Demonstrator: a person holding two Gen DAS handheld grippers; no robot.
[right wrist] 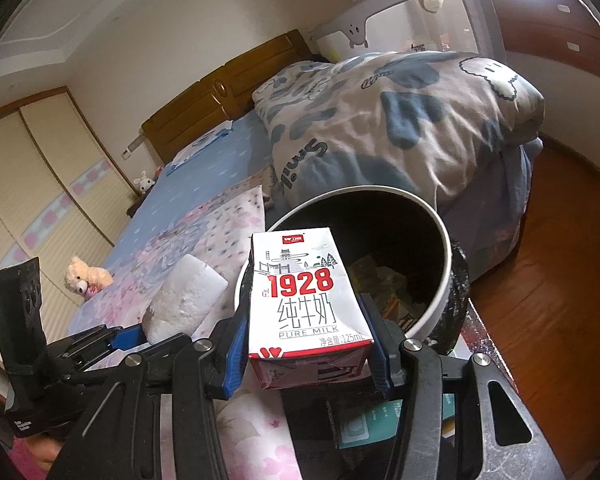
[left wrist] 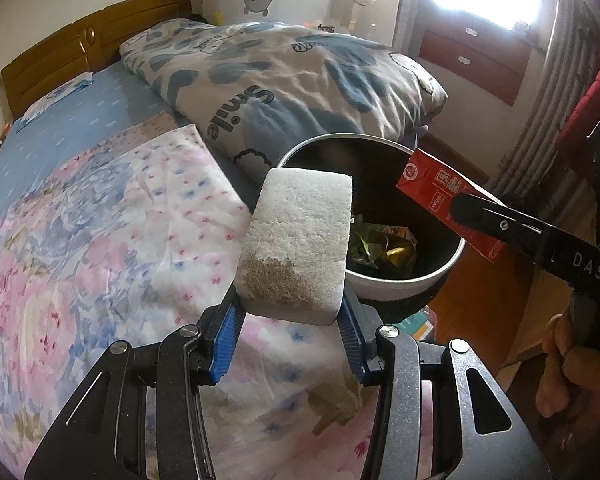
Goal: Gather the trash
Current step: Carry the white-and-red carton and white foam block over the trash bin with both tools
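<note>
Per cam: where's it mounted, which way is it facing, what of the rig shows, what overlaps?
Left wrist: on left tongs, facing bed and white round trash bin; gripping white foam block; right tongs and a hand show.
Right wrist: on right tongs, facing same bin; gripping red-and-white milk carton; left tongs show.
Shared: bin, block, carton, patterned duvet.
</note>
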